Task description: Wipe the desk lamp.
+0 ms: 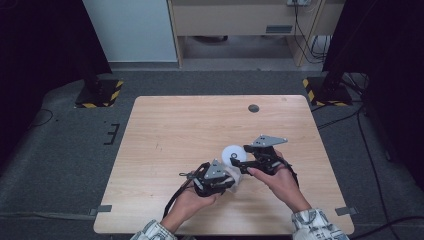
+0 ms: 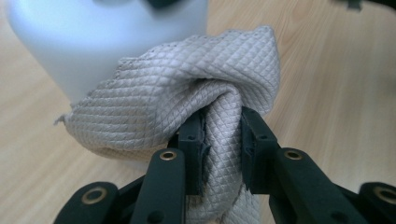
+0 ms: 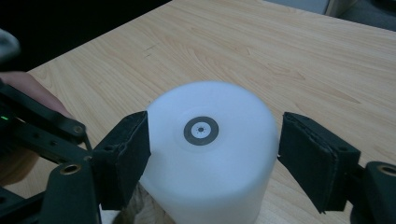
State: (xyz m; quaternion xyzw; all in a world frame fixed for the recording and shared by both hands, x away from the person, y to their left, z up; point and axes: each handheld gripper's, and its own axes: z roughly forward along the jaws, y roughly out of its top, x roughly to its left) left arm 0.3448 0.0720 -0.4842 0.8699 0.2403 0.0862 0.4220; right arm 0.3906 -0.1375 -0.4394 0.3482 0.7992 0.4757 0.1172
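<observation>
A white cylinder-shaped container [image 1: 233, 154] stands on the wooden table [image 1: 195, 120], near its front middle. Its flat top carries a small grey ring mark [image 3: 201, 130]. My right gripper [image 1: 240, 161] reaches in from the right, and its two pads sit against opposite sides of the container [image 3: 210, 177]. A bunched grey quilted cloth [image 2: 187, 102] is held in my left gripper [image 2: 223, 135], shut on it. The cloth [image 1: 237, 177] presses on the container's near side [image 2: 107, 37]. The left gripper [image 1: 222, 177] sits just left of and below the container.
A small dark round disc [image 1: 253, 108] sits in the tabletop at the far right. Black stands with yellow-striped bases [image 1: 100, 92] flank the table on the grey floor. Part of the left hand and its gripper [image 3: 37, 126] appears beside the container.
</observation>
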